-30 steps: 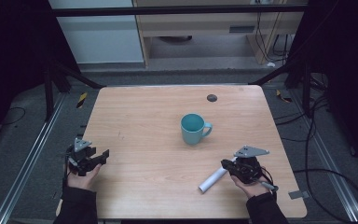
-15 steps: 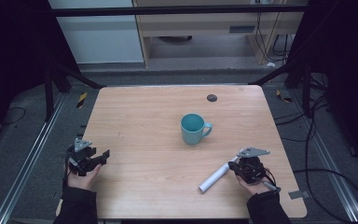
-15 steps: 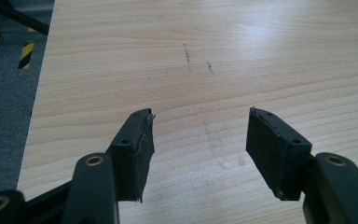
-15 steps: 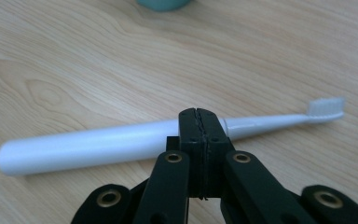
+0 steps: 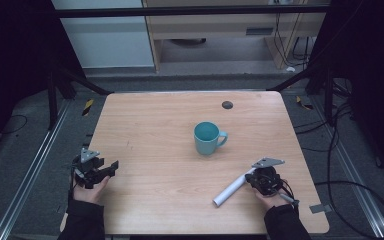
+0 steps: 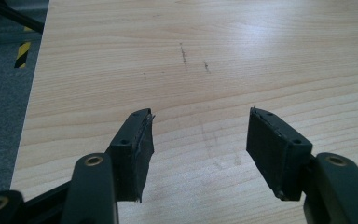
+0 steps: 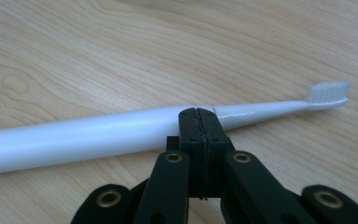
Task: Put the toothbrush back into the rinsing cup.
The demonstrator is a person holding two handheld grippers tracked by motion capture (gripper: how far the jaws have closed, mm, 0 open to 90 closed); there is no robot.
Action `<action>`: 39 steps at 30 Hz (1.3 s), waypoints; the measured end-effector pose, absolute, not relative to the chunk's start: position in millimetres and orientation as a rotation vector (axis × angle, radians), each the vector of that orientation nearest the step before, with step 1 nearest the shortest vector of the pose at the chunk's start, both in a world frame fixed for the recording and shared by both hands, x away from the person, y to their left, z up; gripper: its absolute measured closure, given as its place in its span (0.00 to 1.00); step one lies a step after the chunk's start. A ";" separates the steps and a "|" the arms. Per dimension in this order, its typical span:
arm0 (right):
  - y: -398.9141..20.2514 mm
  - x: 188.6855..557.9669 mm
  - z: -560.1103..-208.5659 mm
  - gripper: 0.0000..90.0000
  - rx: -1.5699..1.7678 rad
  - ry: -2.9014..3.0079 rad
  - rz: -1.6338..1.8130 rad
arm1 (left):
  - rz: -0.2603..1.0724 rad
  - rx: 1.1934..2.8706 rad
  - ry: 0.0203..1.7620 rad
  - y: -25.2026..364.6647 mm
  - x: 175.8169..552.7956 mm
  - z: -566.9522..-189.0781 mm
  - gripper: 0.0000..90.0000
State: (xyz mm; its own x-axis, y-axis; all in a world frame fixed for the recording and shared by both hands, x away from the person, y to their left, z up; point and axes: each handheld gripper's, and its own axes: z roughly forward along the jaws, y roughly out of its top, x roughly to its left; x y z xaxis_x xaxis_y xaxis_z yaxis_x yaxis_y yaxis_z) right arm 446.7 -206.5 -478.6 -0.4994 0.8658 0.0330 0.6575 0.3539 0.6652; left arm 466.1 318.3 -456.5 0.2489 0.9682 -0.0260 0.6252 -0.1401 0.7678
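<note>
Hand-held gripper on the right (image 5: 252,181) is sitting at the lower right of the high view, touching the upper end of a white toothbrush (image 5: 230,190) that is lying flat on the wooden counter (image 5: 155,130). The toothbrush's long axis is running diagonally, its thick handle end pointing to the lower left of the frame. A teal mug (image 5: 207,138) is standing upright near the frame's centre, well apart from the toothbrush, handle to the right. The left hand-held gripper (image 5: 111,167) is resting at the lower left over bare wood.

From the left gripper view, the left hand-held gripper (image 6: 199,135) is showing its jaws spread wide, nothing between them.

From the right gripper view, the right hand-held gripper (image 7: 199,114) is showing its jaws pressed together, tips against the toothbrush (image 7: 88,137) where the thick handle is narrowing into the neck. The toothbrush is lying across the frame, its white bristles (image 7: 328,91) standing upward at the far right, the smooth matte handle running off the left edge.
</note>
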 end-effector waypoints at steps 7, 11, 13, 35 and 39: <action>-204.6 450.2 -481.0 1.00 1.350 2.293 0.878 | 0.647 1.851 1.452 318.1 466.4 -456.7 0.45; -202.6 454.2 -482.4 1.00 1.351 2.290 0.869 | 0.643 1.853 1.451 317.8 466.7 -457.2 0.45; -202.0 456.0 -482.7 1.00 1.353 2.286 0.863 | 0.643 1.850 1.451 318.1 466.7 -457.1 0.45; -183.4 449.7 -464.9 1.00 1.282 2.253 1.100 | 0.647 1.846 1.451 318.8 466.6 -456.8 0.45; -171.7 448.8 -463.9 1.00 1.254 2.280 1.130 | 0.644 1.841 1.455 319.0 466.4 -456.6 0.45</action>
